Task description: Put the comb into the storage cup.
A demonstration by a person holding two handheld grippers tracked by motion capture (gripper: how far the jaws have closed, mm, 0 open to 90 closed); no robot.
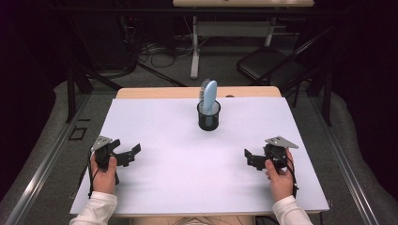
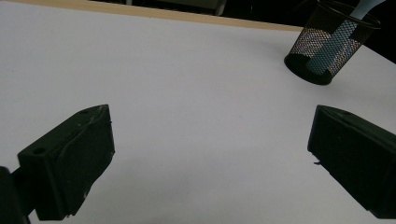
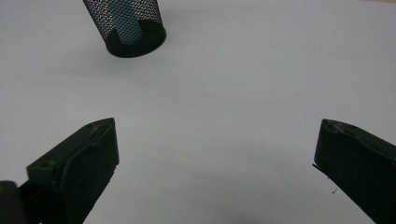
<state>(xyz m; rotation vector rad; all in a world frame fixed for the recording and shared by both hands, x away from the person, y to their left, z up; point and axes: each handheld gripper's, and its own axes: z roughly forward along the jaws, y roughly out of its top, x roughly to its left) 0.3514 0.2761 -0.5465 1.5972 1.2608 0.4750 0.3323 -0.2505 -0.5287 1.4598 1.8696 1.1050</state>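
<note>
A black mesh cup [image 1: 209, 116] stands upright on the white table top [image 1: 197, 159], toward the far middle. A light blue hairbrush [image 1: 208, 95] stands in it, bristle head up. The cup [image 2: 328, 43] is at the upper right of the left gripper view, and the cup [image 3: 126, 25] is at the upper left of the right gripper view. My left gripper [image 1: 132, 153] rests near the front left, open and empty. My right gripper [image 1: 248, 158] rests near the front right, also open with nothing between its jaws. Both point inward toward the table's middle.
The white board lies on a wooden table [image 1: 155, 92] whose edge shows at the back. Beyond it stand a desk frame [image 1: 195, 42], cables on the floor and a dark chair [image 1: 267, 63]. Bare white surface stretches between the grippers and the cup.
</note>
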